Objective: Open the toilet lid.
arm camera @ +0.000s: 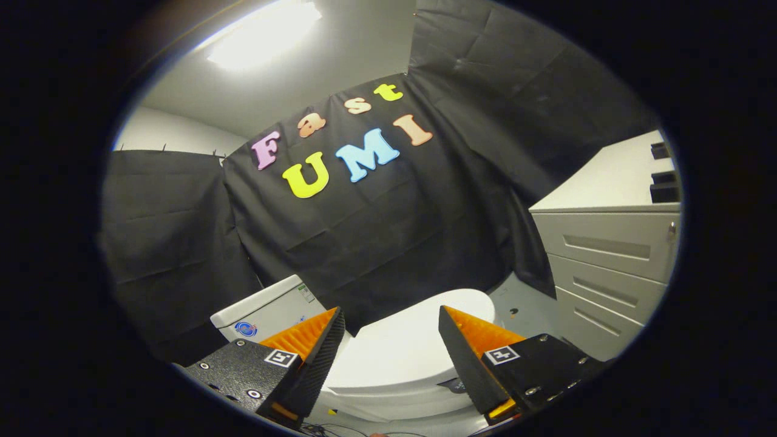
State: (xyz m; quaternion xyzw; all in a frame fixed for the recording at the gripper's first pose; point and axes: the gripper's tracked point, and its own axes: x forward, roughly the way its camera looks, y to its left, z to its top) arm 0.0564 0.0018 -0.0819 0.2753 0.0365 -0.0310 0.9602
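A white toilet stands below and ahead of me, its closed lid lying flat over the bowl. The white tank rises behind my left finger. My gripper hangs above the lid, open, with a wide gap between the two orange-and-black fingers. Nothing sits between them; the lid shows through the gap, some way beneath the tips. The near part of the bowl is hidden by the fingers.
A white drawer cabinet with three drawers stands to the right of the toilet. Black cloth walls close the booth behind and to the left. Grey floor shows between the toilet and the cabinet.
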